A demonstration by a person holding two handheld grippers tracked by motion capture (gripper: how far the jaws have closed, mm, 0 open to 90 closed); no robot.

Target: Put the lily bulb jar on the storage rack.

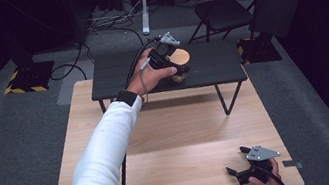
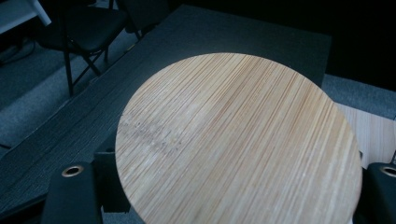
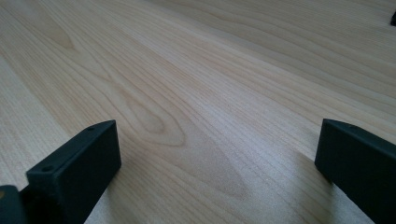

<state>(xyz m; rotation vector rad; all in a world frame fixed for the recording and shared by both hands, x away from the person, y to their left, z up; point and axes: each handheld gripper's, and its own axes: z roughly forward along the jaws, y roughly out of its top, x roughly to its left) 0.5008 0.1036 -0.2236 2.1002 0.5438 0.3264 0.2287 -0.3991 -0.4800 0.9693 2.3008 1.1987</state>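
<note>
Bamboo lid [image 1: 180,57] on a round container sits on the dark low worktop [image 1: 213,64] at about 12 o'clock in the high view, with the left tool [image 1: 175,65] clamped around it, one jaw either side. Right tool [image 1: 237,161] is way down at 5 o'clock on the light wood worktop [image 1: 185,134], jaws wide apart, nothing between them.

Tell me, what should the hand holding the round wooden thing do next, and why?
Probably lower it gently onto the dark table. The left gripper is shut on the round bamboo-topped container above that table, while the right gripper rests open, far off on the light wooden table.
</note>
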